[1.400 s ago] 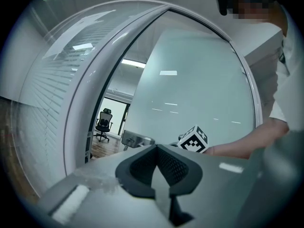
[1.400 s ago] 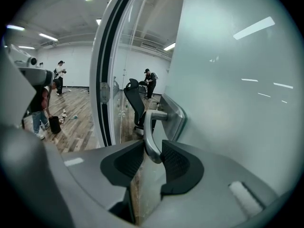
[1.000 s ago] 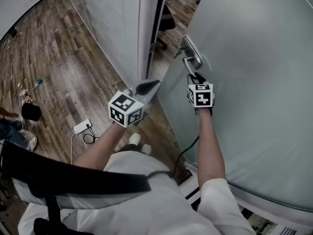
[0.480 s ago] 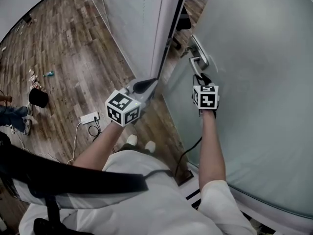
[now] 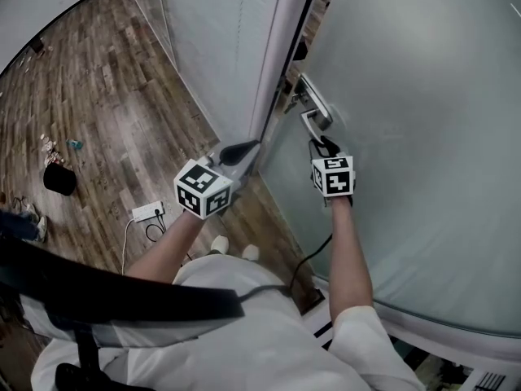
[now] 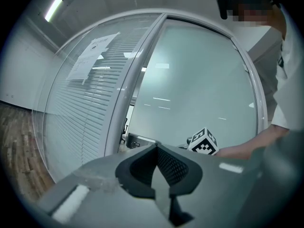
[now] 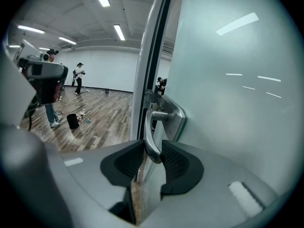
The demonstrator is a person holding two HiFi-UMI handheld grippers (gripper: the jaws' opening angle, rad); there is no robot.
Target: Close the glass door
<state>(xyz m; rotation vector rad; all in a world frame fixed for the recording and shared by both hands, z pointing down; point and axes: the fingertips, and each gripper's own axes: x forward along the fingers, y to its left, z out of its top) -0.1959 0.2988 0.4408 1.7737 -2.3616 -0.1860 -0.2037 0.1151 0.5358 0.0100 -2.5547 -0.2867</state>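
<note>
The frosted glass door (image 5: 423,137) stands nearly against its white frame (image 5: 277,63), with only a thin dark gap between them. My right gripper (image 5: 324,147) is shut on the door's metal lever handle (image 5: 316,114). In the right gripper view the handle (image 7: 153,141) runs down between the two black pads, which press on it. My left gripper (image 5: 238,150) hangs free in front of the frame, left of the door. In the left gripper view its jaws (image 6: 156,151) are shut with nothing in them, and the door (image 6: 199,89) fills the space ahead.
A glass wall with blinds (image 6: 80,108) and a taped paper sheet (image 6: 92,56) stands left of the frame. A power strip with cable (image 5: 148,212), a black bin (image 5: 59,179) and litter lie on the wood floor. People stand far off (image 7: 78,77).
The gap between door and frame has narrowed as the door swung toward the frame. Both grippers moved along with it, and the right one kept its hold on the handle.
</note>
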